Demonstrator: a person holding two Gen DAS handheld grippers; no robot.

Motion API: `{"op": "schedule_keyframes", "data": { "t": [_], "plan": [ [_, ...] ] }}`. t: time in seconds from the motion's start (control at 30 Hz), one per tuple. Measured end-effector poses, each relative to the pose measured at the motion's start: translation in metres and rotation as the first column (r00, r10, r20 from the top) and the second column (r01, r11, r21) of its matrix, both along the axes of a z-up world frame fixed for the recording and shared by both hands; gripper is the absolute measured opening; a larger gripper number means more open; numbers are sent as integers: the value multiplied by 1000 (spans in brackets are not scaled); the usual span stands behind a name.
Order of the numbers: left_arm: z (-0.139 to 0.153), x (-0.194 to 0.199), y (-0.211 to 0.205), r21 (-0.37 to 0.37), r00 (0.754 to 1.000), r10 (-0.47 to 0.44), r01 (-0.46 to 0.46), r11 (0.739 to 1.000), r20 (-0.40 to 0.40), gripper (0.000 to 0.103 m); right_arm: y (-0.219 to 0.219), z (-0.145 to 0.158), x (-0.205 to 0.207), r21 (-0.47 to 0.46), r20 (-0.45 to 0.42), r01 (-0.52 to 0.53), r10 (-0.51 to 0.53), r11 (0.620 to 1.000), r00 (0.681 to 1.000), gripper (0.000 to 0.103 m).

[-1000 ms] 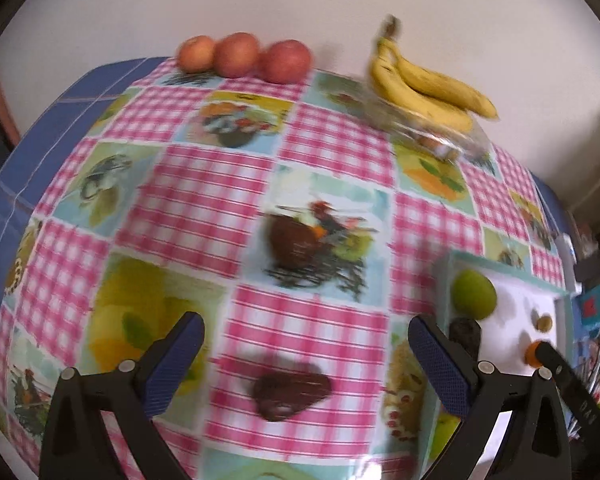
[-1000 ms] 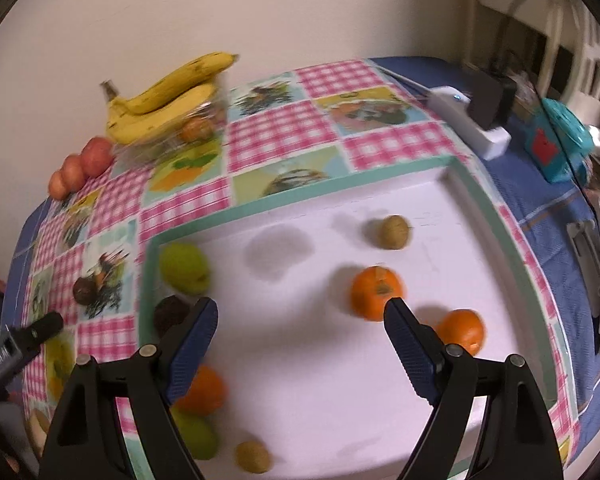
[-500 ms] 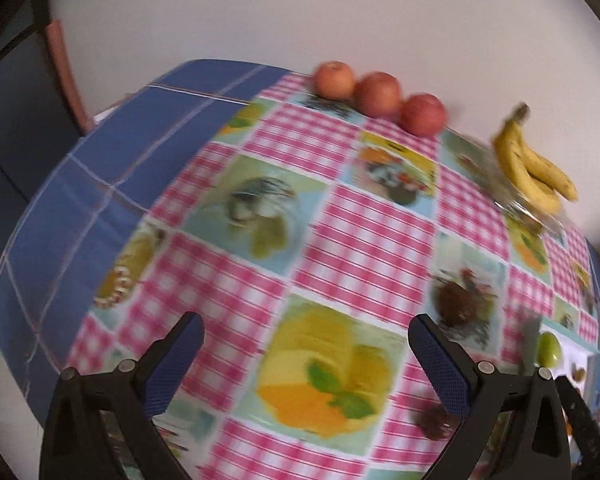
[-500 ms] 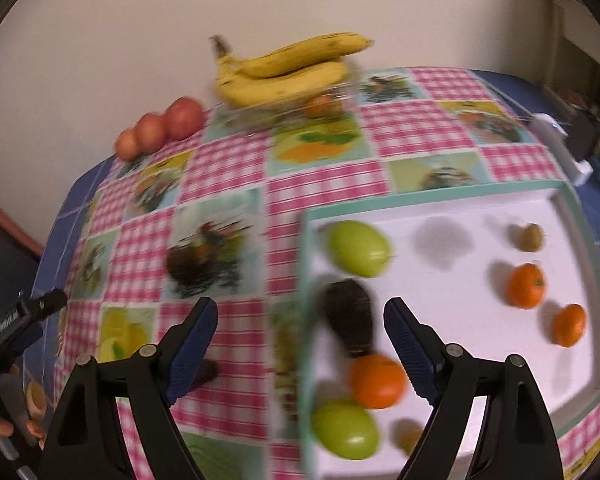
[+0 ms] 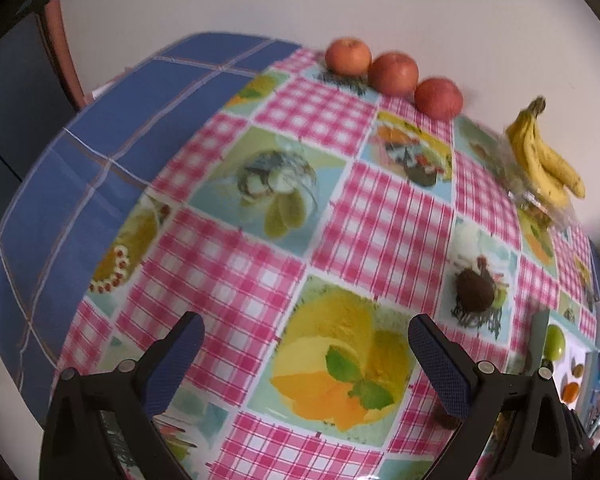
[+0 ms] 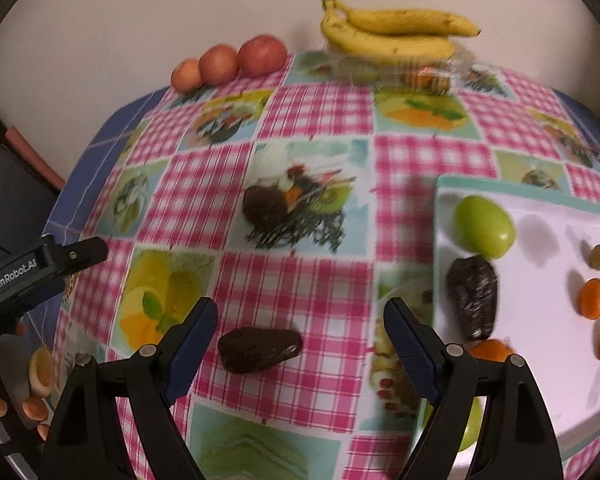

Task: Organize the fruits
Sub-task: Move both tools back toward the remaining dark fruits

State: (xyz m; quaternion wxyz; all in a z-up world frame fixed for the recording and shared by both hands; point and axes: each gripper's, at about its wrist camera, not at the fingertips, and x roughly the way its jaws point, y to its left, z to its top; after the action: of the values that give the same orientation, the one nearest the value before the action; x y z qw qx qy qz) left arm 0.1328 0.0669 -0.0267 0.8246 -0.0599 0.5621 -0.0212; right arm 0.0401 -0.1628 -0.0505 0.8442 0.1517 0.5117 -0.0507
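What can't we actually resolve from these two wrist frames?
- Right wrist: orange fruit and lower green fruit on the white tray, mostly hidden by the right gripper.
- Right wrist: contents of the clear container under the bananas, blurred.
- Left wrist: tray fruits, tiny at the right edge; dark fruit behind the left gripper.

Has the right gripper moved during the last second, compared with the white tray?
Yes. The right gripper has swung left, off the white tray; its open fingers now bracket the dark fruit on the tablecloth.
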Motion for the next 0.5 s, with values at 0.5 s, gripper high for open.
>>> {"op": "schedule_keyframes", "data": {
  "t": [0.5],
  "plan": [
    [-40,3,8,42,994,43,-39,998,-103,103,16,-29,6,41,-95,-63,67,997,993,86]
  ]
}}
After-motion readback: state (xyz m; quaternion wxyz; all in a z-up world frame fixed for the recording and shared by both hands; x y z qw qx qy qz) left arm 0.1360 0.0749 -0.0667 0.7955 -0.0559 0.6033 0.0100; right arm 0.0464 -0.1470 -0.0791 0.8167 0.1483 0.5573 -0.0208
